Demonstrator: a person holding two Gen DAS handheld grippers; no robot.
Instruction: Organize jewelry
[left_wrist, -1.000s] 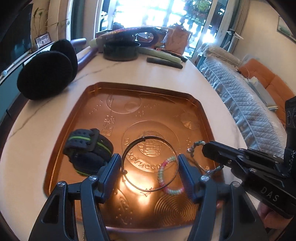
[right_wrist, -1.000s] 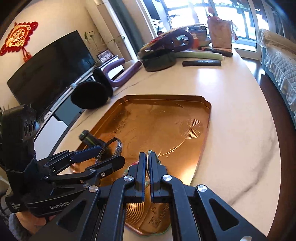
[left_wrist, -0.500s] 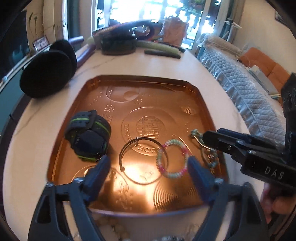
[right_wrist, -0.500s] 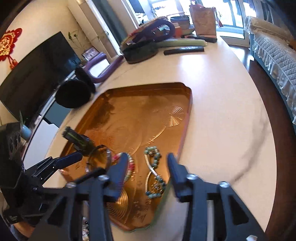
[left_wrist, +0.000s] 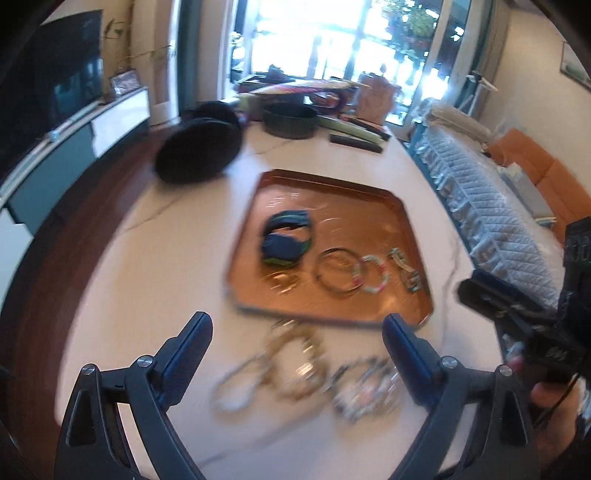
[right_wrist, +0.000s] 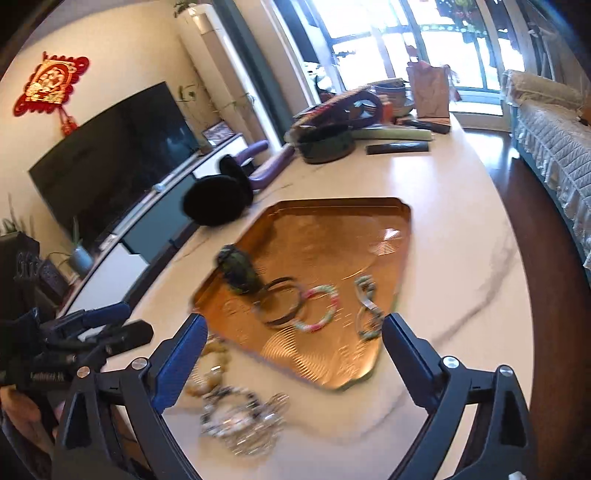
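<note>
A copper tray lies on the pale marble table. In it lie a black and green watch, a thin dark bangle, a pink and white bead bracelet and a green bead bracelet. A blurred pile of loose jewelry rests on the table in front of the tray. My left gripper hangs open above that pile. My right gripper is above the tray's near edge, its jaws opening with nothing between them.
Two black round cushions sit at the table's left edge. A dark bowl, a remote and other clutter fill the far end. A quilted sofa runs along the right, and a television stands on the left.
Both grippers have pulled back and up from the tray. The right jaws went from shut to wide, and the left spread wider. The loose jewelry pile came into view.
</note>
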